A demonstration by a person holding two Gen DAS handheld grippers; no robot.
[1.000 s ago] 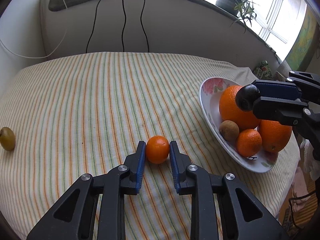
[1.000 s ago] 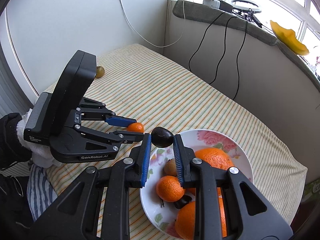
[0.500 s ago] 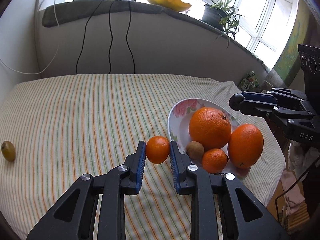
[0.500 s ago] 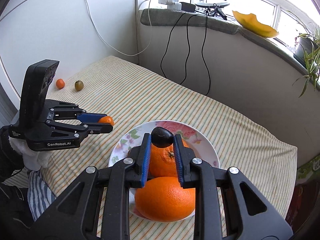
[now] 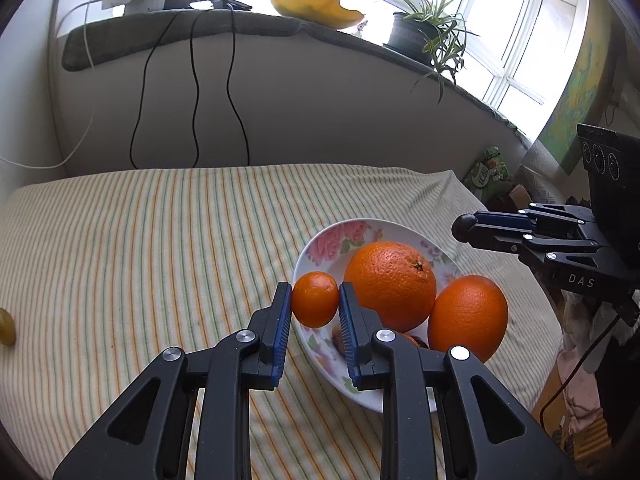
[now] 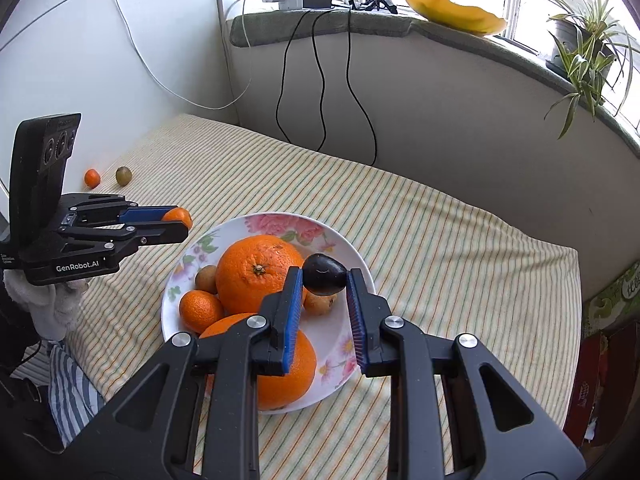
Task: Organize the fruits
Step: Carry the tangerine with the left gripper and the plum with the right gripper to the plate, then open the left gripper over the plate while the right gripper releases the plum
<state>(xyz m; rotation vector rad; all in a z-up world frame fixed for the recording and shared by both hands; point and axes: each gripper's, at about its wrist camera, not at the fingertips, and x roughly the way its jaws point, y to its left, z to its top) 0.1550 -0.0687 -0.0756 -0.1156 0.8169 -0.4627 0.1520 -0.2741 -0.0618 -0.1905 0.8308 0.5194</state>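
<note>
My left gripper (image 5: 315, 300) is shut on a small tangerine (image 5: 315, 299) and holds it in the air at the near left rim of the floral plate (image 5: 336, 236). My right gripper (image 6: 323, 278) is shut on a dark plum (image 6: 324, 274) above the plate's (image 6: 256, 222) right side. The plate holds two large oranges (image 6: 256, 272), a tangerine (image 6: 200, 310) and small brown fruits (image 6: 206, 278). The left gripper also shows in the right wrist view (image 6: 178, 220), and the right gripper in the left wrist view (image 5: 466, 228).
A small tangerine (image 6: 92, 177) and a green kiwi (image 6: 123, 175) lie on the striped cloth (image 5: 140, 240) at the far left. A wall with hanging cables (image 5: 192, 92) stands behind the table. The table's right edge drops to boxes (image 6: 600, 380).
Both grippers have lifted with their fruit. The left has carried the tangerine from the cloth to the plate's rim; the right has pulled back over the plate's right side.
</note>
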